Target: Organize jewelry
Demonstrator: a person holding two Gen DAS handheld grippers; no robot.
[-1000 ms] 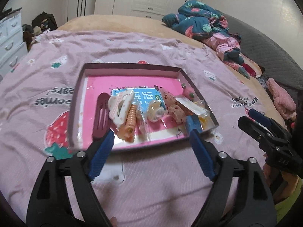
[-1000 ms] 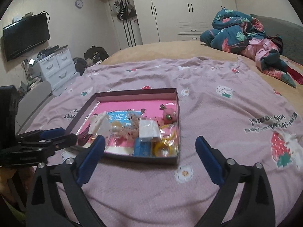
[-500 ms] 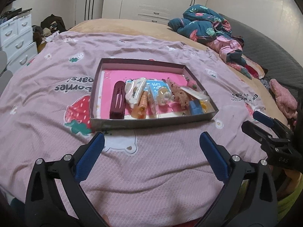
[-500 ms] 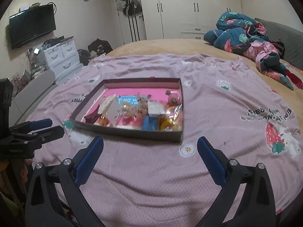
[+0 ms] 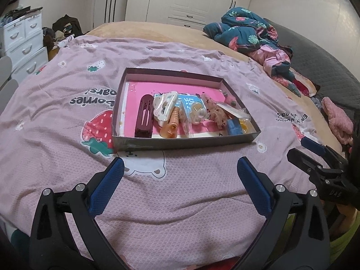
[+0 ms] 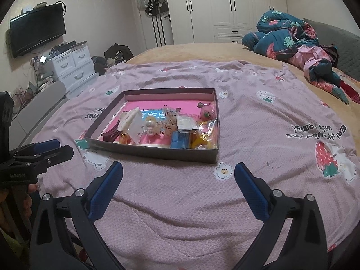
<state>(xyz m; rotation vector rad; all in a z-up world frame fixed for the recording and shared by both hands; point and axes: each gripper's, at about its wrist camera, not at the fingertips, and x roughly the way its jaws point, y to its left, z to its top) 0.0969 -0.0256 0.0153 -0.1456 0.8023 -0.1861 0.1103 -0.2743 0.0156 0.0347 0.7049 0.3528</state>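
Several hair clips and small trinkets lie in a shallow cardboard box point(image 5: 180, 142) with a pink floor, set on a pink strawberry-print blanket point(image 5: 180, 191) spread across a bed. Inside the box, toward its left wall, rests a dark maroon hair clip point(image 5: 144, 117). Just right of it sits a white claw-style hair clip point(image 5: 163, 106), partly over an orange spiral hair clip point(image 5: 172, 123). Further right come a clear packet holding a pale round piece point(image 5: 196, 112), a brown speckled fuzzy ornament point(image 5: 217, 112), and, at the box's near right corner, a small blue block point(image 5: 234, 126) beside a yellow ring in plastic point(image 6: 201, 141). A pink round charm point(image 6: 208, 112) sits near the box's far right wall.

Nearer the viewer than the box, the left claw point(image 5: 180, 189) hangs over bare blanket, its blue pads spread wide with nothing between them; they have just been opening. The right claw point(image 6: 178, 190) hangs likewise nearer than the box, pads wide apart and empty.

Beyond the box, a crumpled dark teal floral quilt point(image 6: 283, 38) lies at the bed's far right. White wardrobe doors point(image 6: 225, 6) stand behind it, with a white drawer unit point(image 6: 72, 65) and wall television point(image 6: 37, 32) far left.
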